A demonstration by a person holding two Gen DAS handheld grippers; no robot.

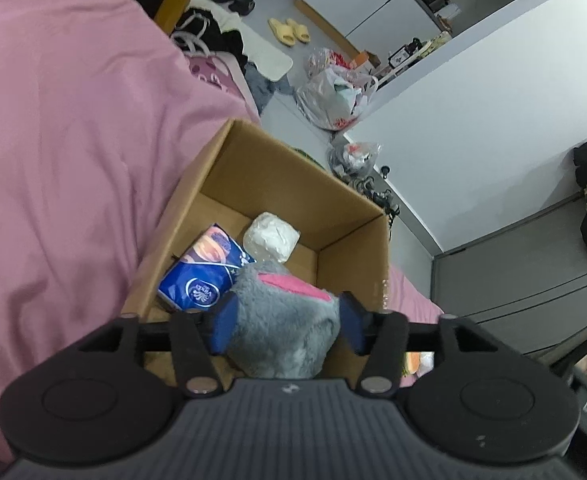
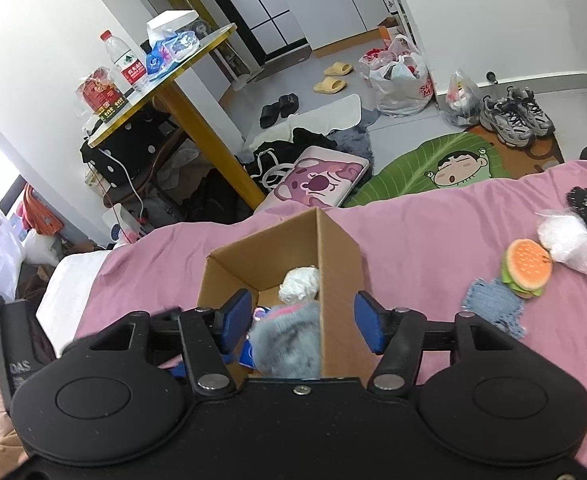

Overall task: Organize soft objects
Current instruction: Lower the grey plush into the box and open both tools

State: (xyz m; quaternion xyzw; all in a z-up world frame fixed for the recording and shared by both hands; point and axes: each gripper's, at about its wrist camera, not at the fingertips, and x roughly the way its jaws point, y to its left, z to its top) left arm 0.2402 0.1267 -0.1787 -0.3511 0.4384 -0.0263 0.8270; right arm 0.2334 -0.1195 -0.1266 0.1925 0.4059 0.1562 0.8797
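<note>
Over box [image 1: 357,216], left hand-held gripper [image 1: 283,322] half-open around plush [image 1: 281,320]

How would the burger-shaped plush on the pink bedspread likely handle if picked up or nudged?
The burger plush looks fuzzy and padded, so it probably squashes and weighs little. It leans on its edge beside a clear bag, so a nudge may well topple or roll it.

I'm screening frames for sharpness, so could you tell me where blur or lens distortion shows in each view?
Left wrist view: the wall's edges bow with the fisheye; the grey plush toy and cardboard box are fairly sharp. Right wrist view: a smear of blur at the left gripper at the lower left; the burger plush looks crisp.
</note>
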